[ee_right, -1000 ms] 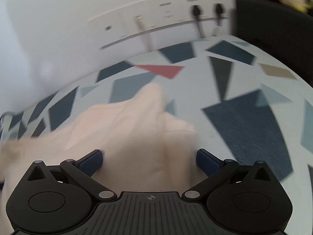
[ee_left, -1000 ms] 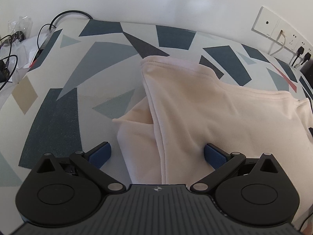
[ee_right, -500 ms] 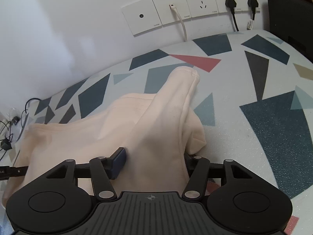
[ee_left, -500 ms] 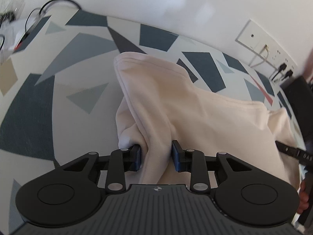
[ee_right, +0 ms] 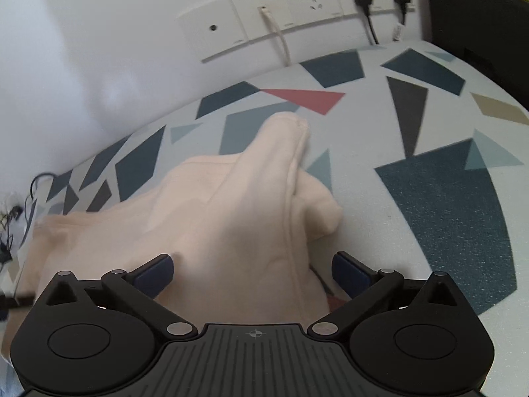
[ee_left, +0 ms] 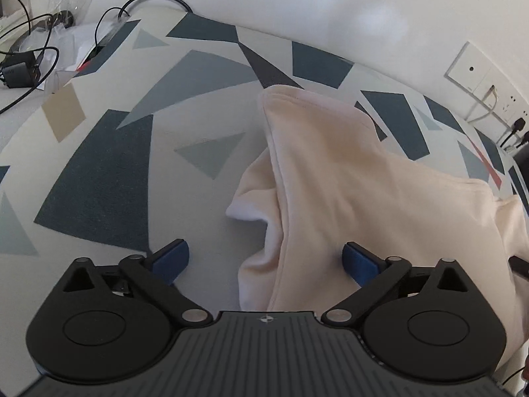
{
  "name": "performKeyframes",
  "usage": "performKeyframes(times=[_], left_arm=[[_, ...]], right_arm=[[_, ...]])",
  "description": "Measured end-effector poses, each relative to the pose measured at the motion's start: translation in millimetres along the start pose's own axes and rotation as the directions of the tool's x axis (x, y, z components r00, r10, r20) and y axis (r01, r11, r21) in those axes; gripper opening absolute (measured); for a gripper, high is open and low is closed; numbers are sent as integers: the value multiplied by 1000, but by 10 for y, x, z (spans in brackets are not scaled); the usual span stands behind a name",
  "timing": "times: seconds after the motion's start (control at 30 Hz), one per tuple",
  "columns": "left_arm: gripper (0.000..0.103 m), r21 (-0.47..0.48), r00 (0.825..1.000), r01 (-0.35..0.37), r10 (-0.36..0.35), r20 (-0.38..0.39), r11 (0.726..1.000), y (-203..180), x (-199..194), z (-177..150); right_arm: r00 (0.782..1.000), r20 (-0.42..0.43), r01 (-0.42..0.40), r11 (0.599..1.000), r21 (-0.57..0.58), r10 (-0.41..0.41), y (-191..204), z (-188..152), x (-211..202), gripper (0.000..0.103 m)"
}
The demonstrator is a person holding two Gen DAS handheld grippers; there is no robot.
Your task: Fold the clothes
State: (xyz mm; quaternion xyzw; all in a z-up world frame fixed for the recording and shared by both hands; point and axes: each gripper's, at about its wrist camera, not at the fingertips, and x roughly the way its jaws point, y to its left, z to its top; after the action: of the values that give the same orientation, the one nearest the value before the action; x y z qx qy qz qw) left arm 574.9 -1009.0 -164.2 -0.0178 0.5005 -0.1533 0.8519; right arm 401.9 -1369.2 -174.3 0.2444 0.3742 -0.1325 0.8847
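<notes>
Jaws of both the left gripper [ee_left: 264,259] and right gripper [ee_right: 253,269] are opening after a brief pinch, freeing the cream garment [ee_left: 347,185] mid-fold

Each hand-held tool, the left gripper [ee_left: 265,259] and the right gripper [ee_right: 253,269], has a black ribbed body with a small crosshair mark, two round black discs, silver pivot screws, and black link arms ending in blue pads [ee_left: 358,262].

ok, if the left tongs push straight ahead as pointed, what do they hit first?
Most likely the cream garment: its folded edge lies between the opening jaws of the left tongs. Beyond it is the patterned tablecloth; depth is unclear.
</notes>
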Motion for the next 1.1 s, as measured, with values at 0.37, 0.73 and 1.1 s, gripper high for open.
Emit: performKeyframes(times=[0.37, 0.73, 1.1], left_arm=[[30, 38, 985, 160, -157, -78, 986, -427, -15, 115], [24, -187, 978, -34, 71, 197, 982, 48, -1207, 31], [24, -353, 891, -158, 287, 351, 922, 669, -2425, -633]], right_arm=[[969, -125, -228, 966, -121, 213, 301, 139, 147, 35], [893, -6, -447, 887, -121, 449, 644, 486, -58, 28], [754, -57, -635, 704, -319, 654, 1832, 682, -318, 28]])
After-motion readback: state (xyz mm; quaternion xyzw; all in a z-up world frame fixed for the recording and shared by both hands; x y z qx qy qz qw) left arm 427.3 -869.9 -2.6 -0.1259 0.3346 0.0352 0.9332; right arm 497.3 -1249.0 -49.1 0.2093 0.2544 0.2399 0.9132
